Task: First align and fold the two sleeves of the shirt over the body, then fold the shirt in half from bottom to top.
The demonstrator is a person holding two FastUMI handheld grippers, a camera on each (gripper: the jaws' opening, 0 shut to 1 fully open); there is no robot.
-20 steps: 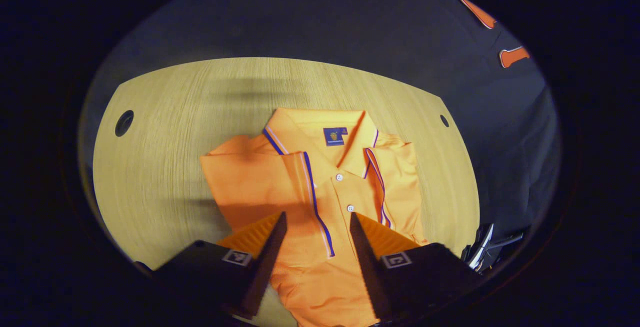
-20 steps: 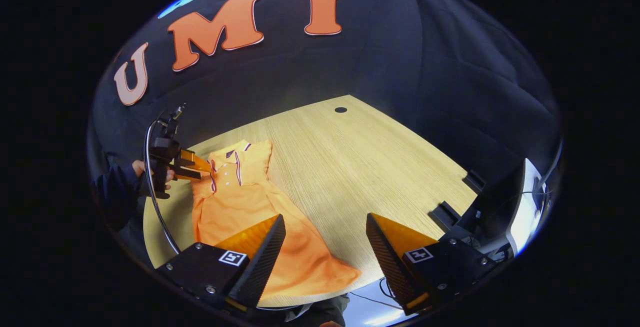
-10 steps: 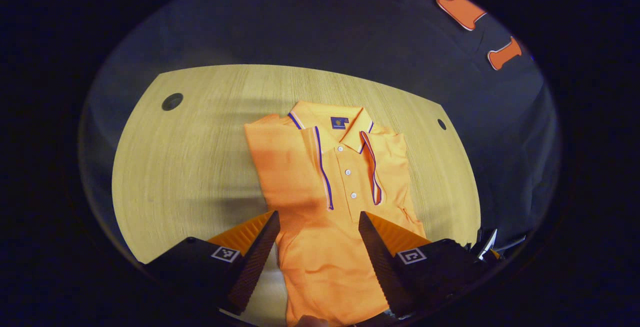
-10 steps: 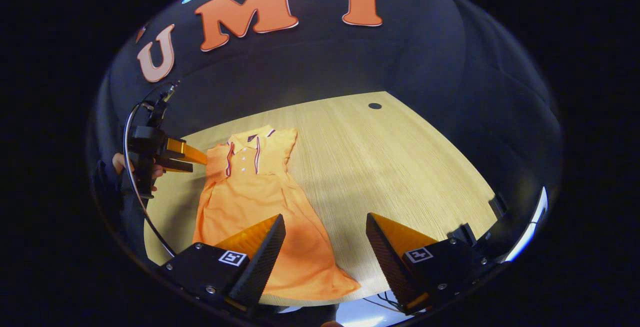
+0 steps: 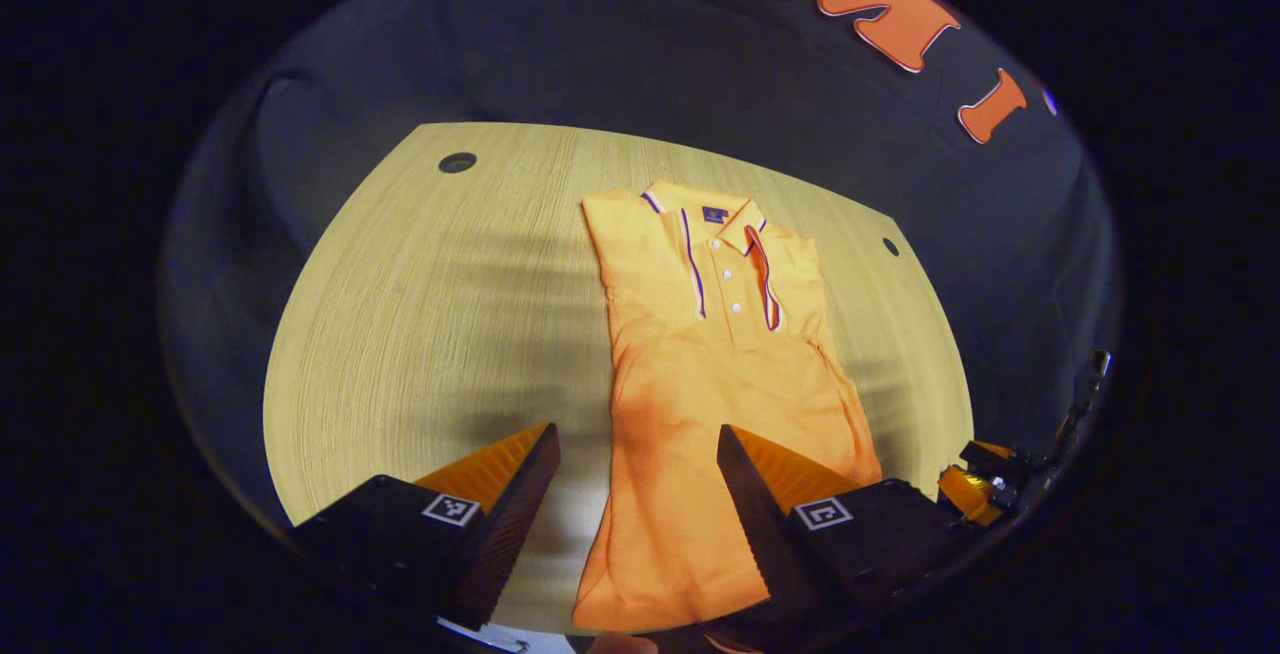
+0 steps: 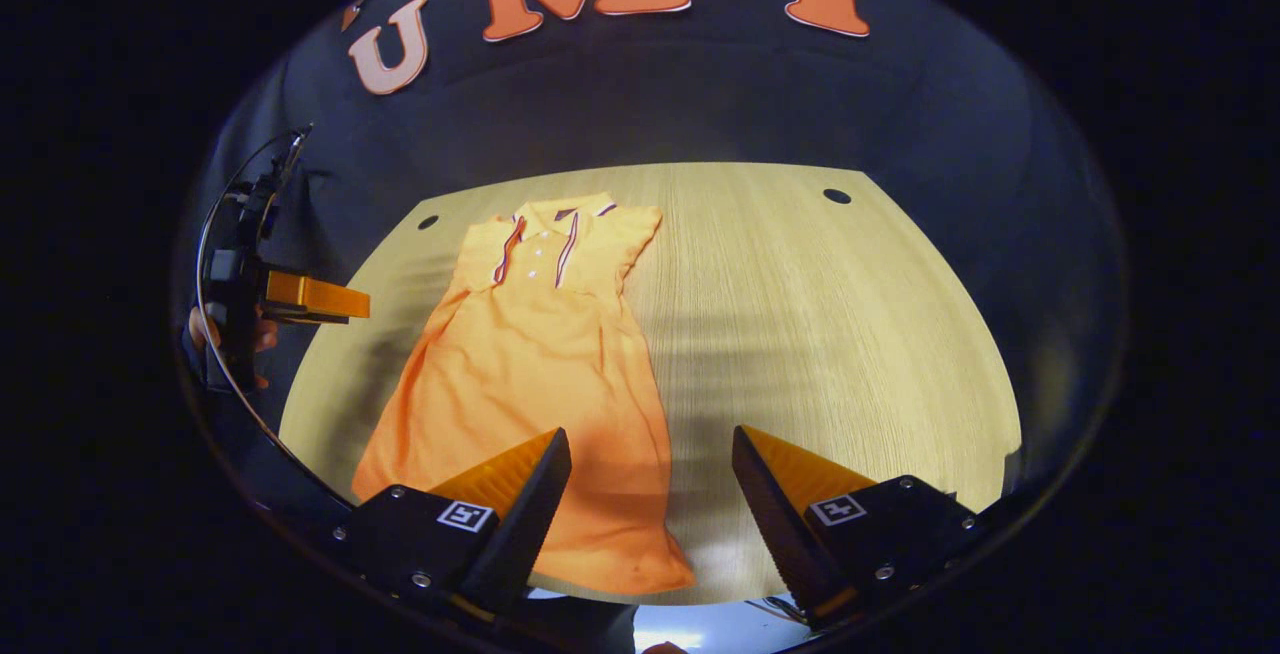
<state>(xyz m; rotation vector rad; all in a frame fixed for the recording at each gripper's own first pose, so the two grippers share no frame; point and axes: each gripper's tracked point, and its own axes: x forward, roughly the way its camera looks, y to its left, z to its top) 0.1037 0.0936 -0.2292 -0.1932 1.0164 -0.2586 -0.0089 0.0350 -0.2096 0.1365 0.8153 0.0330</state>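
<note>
On the counter the shirt lies flat, collar far, hem near me, both sleeves already folded over the body. My left claw hangs open above the hem; my right claw hangs open over the hem's right corner. Light, limp knit, I judge: it will sag and slide, so I'd pinch both hem corners together.

table: light wood, round holes near far corners | wall: black cloth
</note>
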